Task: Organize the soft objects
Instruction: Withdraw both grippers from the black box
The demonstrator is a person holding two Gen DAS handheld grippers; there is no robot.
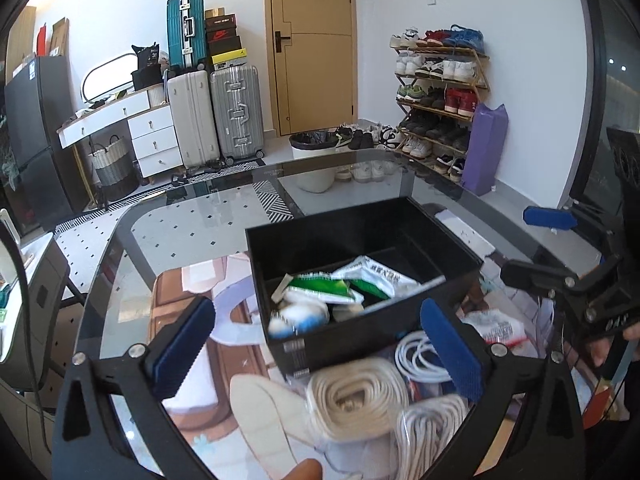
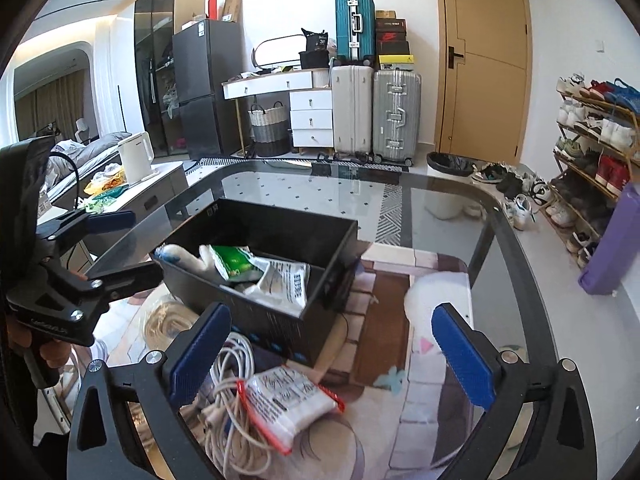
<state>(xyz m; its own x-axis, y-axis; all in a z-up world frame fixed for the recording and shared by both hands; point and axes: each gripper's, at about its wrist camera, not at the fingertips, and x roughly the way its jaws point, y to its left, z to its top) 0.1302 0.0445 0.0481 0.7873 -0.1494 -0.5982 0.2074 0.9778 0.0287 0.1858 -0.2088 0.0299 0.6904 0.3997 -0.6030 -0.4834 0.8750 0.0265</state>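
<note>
- Packets (image 1: 360, 280) and a plush (image 2: 182, 256) lie inside the black box (image 2: 320, 240) on the glass table (image 2: 440, 200).
- Left gripper (image 1: 320, 344) hangs spread wide, empty, above a rope coil (image 1: 356, 396).
- Right gripper (image 2: 328, 356) gapes empty over a cable (image 2: 232, 408) and pouch (image 2: 288, 404).

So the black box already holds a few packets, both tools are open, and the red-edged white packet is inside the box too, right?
Not quite. The red-edged white packet is not inside: the right wrist view shows it outside the black box, lying on the white cable coil on the table. The rest holds: packets are already in the box, and the left tool and right tool are both open.
</note>
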